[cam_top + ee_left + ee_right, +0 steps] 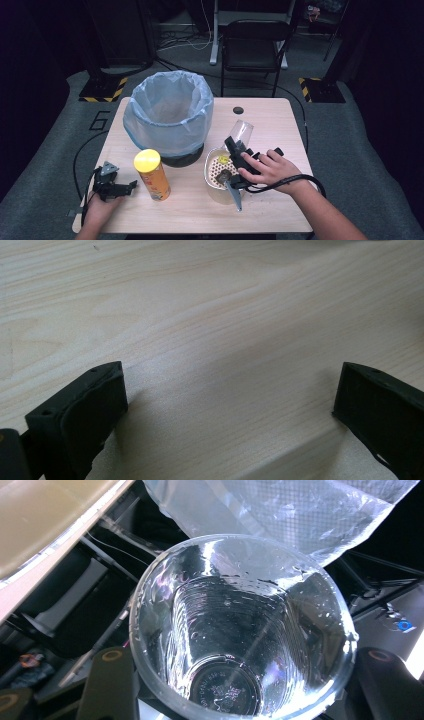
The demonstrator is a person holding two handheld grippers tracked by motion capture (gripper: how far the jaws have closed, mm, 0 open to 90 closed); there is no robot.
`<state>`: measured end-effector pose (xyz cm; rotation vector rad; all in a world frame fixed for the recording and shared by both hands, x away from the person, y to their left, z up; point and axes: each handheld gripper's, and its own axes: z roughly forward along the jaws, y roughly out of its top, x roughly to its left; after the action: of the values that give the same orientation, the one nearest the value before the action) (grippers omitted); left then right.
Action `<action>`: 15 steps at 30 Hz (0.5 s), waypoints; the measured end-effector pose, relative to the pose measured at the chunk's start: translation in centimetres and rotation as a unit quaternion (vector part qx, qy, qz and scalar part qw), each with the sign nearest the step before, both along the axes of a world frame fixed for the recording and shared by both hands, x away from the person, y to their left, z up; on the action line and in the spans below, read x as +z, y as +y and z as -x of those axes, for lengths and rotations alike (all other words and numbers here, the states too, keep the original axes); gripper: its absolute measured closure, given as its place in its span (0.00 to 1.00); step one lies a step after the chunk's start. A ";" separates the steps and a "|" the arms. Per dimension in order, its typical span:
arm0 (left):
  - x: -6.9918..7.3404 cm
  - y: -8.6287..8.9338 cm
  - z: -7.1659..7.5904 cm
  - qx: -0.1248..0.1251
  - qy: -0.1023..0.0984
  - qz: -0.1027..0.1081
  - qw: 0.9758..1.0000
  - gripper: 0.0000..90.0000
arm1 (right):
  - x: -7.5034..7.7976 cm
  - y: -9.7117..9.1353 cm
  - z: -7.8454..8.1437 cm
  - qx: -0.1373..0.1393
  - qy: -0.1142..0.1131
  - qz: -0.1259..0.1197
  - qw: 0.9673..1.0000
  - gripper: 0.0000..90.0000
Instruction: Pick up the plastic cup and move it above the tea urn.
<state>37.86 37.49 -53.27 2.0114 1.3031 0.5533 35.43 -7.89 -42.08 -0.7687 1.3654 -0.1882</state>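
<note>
Black jaws of the right gripper [235, 690] are pressed against a clear cup [240, 630], gripped at its base with the mouth tilted toward the bin [169, 117]. The cup is held above a strainer [218, 170] on the table [280, 125]. The left gripper [230, 410] rests spread and empty on the wood beside a can [151, 175]. Disposal of the cup appears under way; next, it should be carried over the bin and released.

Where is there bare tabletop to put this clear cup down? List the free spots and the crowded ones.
Free: the far right corner beyond the clear cup, beside the small hole, and the near edge between the yellow-lidded can and the strainer bowl. Crowded: the middle, where the lined bin, can and bowl sit close, and the near left corner holding the left tool.
</note>
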 end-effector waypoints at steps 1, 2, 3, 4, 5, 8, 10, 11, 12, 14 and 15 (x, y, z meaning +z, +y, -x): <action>0.0 0.0 0.0 0.000 0.000 0.000 1.000 0.01 | 0.0 0.0 0.0 0.000 0.000 0.000 1.000 0.43; 0.0 0.0 0.0 0.000 0.000 0.000 1.000 0.01 | -0.1 0.0 0.0 0.001 0.006 -0.010 1.000 0.43; 0.0 0.0 0.0 0.000 0.000 0.000 1.000 0.01 | -0.2 -0.1 0.0 0.001 0.008 -0.011 1.000 0.43; 0.0 0.0 0.0 0.000 0.000 0.000 1.000 0.01 | -0.2 -0.1 0.0 0.001 0.009 -0.007 1.000 0.43; 0.0 0.0 0.0 0.000 0.000 0.000 1.000 0.01 | -0.3 -0.1 0.0 0.001 0.010 -0.005 1.000 0.43; 0.0 0.0 0.0 0.000 0.000 0.000 1.000 0.01 | -0.3 -0.1 0.1 0.004 0.013 -0.003 1.000 0.43; 0.0 0.0 0.0 0.000 0.000 0.000 1.000 0.01 | 0.2 0.1 0.1 0.009 0.007 0.028 1.000 0.43; 0.0 0.0 0.0 0.000 0.000 0.000 1.000 0.01 | 0.2 0.1 0.1 0.009 0.007 0.028 1.000 0.43; 0.0 0.0 0.0 0.000 0.000 0.000 1.000 0.01 | 0.0 0.0 0.2 0.007 0.009 0.017 1.000 0.43; 0.0 0.0 0.0 0.000 0.000 0.000 1.000 0.01 | -0.4 0.0 0.2 0.011 0.016 -0.020 1.000 0.43; 0.0 0.0 0.0 0.000 0.000 0.001 1.000 0.01 | -0.3 0.0 0.2 0.012 0.012 -0.013 1.000 0.43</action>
<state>37.86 37.48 -53.28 2.0100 1.3037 0.5525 35.21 -7.91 -42.41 -0.7679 1.3788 -0.1426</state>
